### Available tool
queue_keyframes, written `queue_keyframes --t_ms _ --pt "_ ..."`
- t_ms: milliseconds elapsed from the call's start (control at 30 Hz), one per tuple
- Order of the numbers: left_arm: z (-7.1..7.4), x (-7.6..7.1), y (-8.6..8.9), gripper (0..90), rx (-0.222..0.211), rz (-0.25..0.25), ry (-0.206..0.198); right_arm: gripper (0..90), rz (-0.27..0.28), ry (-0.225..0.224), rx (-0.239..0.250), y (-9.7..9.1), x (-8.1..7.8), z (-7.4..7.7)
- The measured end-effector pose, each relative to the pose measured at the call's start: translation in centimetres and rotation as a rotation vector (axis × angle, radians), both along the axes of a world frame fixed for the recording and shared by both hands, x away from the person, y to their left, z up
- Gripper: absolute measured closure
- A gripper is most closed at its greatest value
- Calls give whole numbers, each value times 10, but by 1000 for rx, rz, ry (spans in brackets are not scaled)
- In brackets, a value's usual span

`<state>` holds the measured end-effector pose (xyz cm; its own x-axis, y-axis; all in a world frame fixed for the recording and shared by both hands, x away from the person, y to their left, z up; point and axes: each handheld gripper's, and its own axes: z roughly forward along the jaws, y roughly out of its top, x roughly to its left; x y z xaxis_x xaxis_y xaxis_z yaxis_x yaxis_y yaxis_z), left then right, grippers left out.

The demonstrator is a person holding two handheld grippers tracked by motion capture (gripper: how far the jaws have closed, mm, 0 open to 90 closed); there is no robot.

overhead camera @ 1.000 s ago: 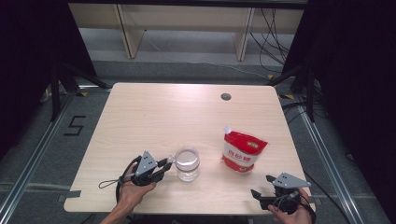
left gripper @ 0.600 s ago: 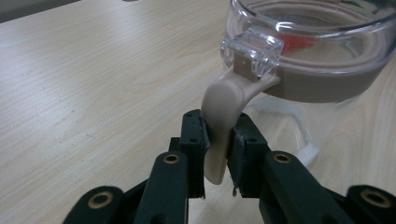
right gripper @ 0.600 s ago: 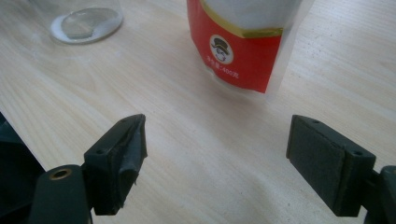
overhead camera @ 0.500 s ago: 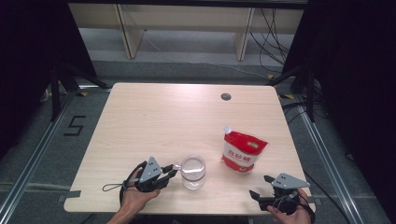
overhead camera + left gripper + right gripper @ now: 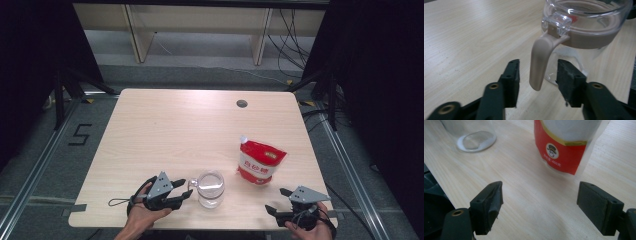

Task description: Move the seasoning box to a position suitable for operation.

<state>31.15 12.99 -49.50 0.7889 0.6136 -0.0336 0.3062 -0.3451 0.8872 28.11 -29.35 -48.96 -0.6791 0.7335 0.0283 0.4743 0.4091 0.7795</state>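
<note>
A clear glass mug (image 5: 210, 188) with a tan collar and tan handle (image 5: 539, 62) stands upright near the table's front edge. My left gripper (image 5: 184, 190) lies level just left of it. Its jaws have just been opening, and in the left gripper view (image 5: 537, 75) the handle hangs between the pads with a gap on each side. A red and white pouch (image 5: 261, 162) stands to the mug's right, its red label (image 5: 564, 147) facing the right gripper view. My right gripper (image 5: 275, 199) rests open at the front right corner, with bare table between its jaws (image 5: 539, 202).
The light wooden table (image 5: 175, 130) has a small round cable hole (image 5: 242, 103) near its far edge. Metal shelf legs and cables stand on the floor beyond. The mug's base (image 5: 476, 141) shows at the upper left of the right gripper view.
The left gripper and the mug shifted a little toward the front edge and right, then the left jaws opened off the handle. The right gripper stayed put.
</note>
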Motion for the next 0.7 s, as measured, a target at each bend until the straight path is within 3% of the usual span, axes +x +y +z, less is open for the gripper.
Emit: queue_keyframes --t_ms 200,267,300,367,600,633,700 --pt "9 -8 3 398 -8 -2 37 222 33 1 8 1 1 0" --pt "13 -9 2 375 14 -8 30 223 7 7 11 3 -1 0" --pt "16 -9 1 367 18 -8 21 223 19 8 16 3 -1 -1" --pt "22 -10 0 355 -4 -17 40 222 16 10 14 3 -1 0" --pt "34 -9 3 341 -14 -31 30 222 23 -3 2 1 0 -1" --pt "37 -11 4 341 -34 -8 53 222 24 -4 1 1 0 -1" --pt "40 -10 5 344 -38 -9 50 222 13 17 9 3 -1 -1"
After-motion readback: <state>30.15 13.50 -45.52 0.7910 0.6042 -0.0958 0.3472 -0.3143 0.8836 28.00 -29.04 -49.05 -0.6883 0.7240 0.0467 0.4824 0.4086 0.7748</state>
